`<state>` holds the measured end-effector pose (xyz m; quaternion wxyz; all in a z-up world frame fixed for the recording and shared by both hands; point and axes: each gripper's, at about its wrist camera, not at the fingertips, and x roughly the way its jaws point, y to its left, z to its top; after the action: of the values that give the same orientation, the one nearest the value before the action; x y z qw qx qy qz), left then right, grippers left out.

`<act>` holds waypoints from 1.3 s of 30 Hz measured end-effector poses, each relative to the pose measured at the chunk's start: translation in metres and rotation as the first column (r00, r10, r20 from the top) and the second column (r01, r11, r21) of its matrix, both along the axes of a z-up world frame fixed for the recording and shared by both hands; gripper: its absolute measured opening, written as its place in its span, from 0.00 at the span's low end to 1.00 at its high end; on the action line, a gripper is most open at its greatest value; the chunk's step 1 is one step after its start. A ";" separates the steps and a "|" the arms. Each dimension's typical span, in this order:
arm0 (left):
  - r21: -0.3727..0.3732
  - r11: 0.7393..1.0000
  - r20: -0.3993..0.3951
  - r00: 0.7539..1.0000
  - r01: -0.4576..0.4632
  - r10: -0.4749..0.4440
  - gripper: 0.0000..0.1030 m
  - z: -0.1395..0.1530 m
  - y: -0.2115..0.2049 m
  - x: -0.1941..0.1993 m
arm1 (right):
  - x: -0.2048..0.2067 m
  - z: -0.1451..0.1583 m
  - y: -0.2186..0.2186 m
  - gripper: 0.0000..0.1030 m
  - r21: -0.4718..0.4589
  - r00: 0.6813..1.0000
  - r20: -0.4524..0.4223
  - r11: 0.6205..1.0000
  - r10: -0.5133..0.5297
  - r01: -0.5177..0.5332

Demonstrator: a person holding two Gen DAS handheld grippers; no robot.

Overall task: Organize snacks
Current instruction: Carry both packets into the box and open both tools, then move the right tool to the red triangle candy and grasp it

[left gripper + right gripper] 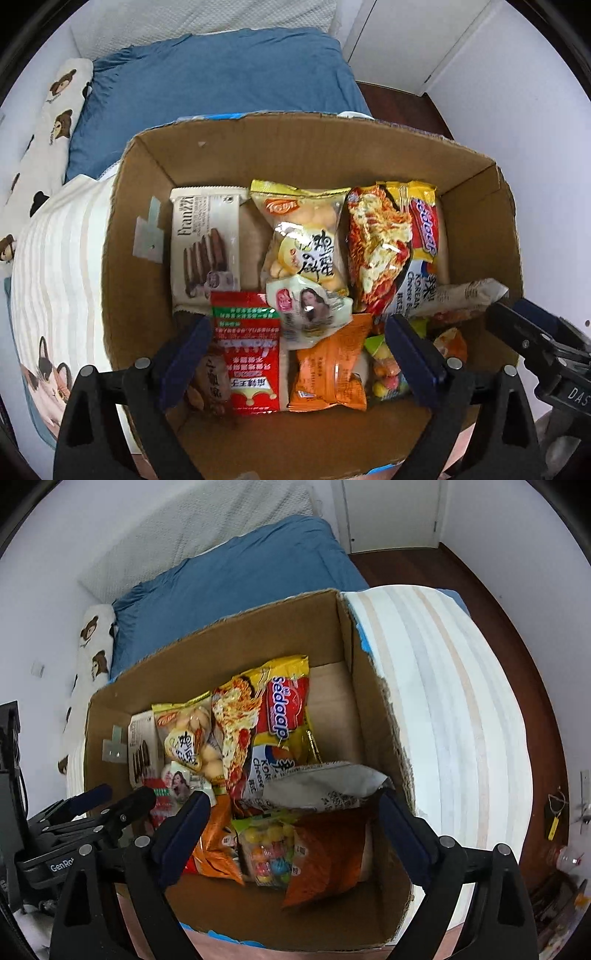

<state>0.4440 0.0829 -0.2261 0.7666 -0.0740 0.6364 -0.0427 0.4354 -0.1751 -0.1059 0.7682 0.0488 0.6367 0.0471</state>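
- Snacks (306, 254) lying flat inside open cardboard box (325, 147) on bed.
- Near row: red packet (251, 354), orange packet (328, 365), candy bag (267, 853).
- Far row: one biscuit box (205, 240), bun bag (303, 236), noodle pack (284, 712).
- Left gripper (299, 354) and right gripper (291, 830) above box, fingers wide apart, holding nothing.

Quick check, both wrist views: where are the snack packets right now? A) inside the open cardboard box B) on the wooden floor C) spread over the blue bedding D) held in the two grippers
A: the packets, such as the Sedaap noodle pack and the Franzzi wafer box, lie inside the open cardboard box, and the left gripper and right gripper stand open above it, holding nothing.
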 end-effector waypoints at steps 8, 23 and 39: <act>0.033 0.999 0.082 0.996 -0.030 0.027 0.93 0.014 0.005 -0.030 | -0.028 0.003 0.009 0.92 -0.016 0.998 0.044 0.999 0.049 -0.048; 0.106 0.988 0.332 0.941 -0.112 0.071 0.93 0.084 0.021 -0.108 | -0.087 0.055 0.020 0.92 -0.007 0.972 0.221 0.997 0.077 -0.077; 0.173 0.933 0.123 0.947 -0.315 0.297 0.93 -0.036 0.117 -0.215 | -0.159 -0.055 0.113 0.92 0.238 0.983 0.046 0.954 0.176 -0.182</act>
<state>0.2286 0.1995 -0.2618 0.7969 -0.0966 0.5809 0.1348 0.2763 -0.0618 -0.1609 0.7568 0.0833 0.6186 0.1939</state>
